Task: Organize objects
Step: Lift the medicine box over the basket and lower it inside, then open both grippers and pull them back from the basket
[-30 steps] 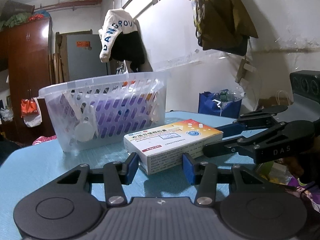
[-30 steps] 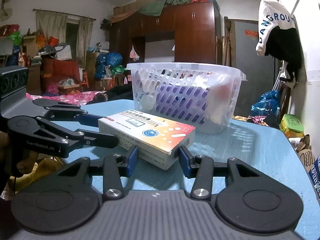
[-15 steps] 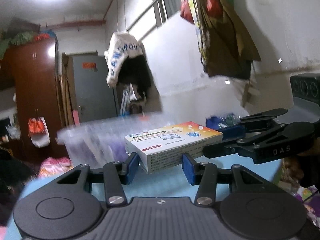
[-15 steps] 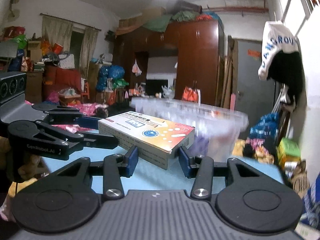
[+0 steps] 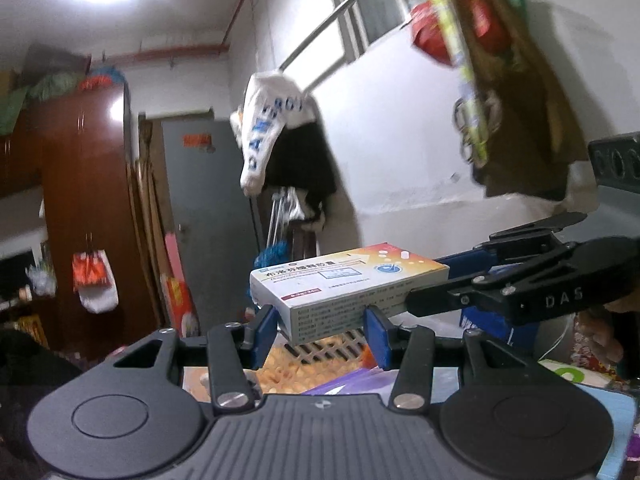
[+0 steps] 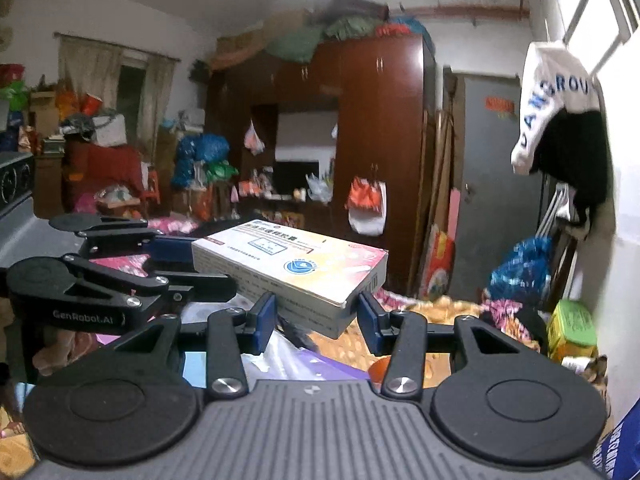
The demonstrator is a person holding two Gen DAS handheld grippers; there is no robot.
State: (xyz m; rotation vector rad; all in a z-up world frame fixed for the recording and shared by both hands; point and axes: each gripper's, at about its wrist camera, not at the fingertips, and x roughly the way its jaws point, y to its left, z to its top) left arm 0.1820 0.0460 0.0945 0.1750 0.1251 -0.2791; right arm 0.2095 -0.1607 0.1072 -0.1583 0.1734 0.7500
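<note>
Blue pads of the left tongs [image 5: 325, 332] press both sides of one corner of the medicine box [image 5: 348, 280], and the right tongs [image 6: 316, 316] are clamped the same way on the opposite corner, so both pairs are partly closed on the one carton. A second ago the box lay on the blue tabletop in front of the white basket; now it hangs in the air, level, with the tongs gripping it as before. Below it, in the left wrist view, a blurred strip of lattice from the basket [image 5: 340, 340] shows between the pads, with a purple shape under it that cannot be made out. The basket, which stood whole and sharp behind the box a second ago, has dropped almost out of sight, and only a small patch of the tabletop [image 5: 618, 428] is left at the lower right edge. Farther off, the brown wardrobe [image 6: 380, 128] and the white garment [image 6: 556, 96] hanging by the grey door now fill the background, softened by motion blur.
</note>
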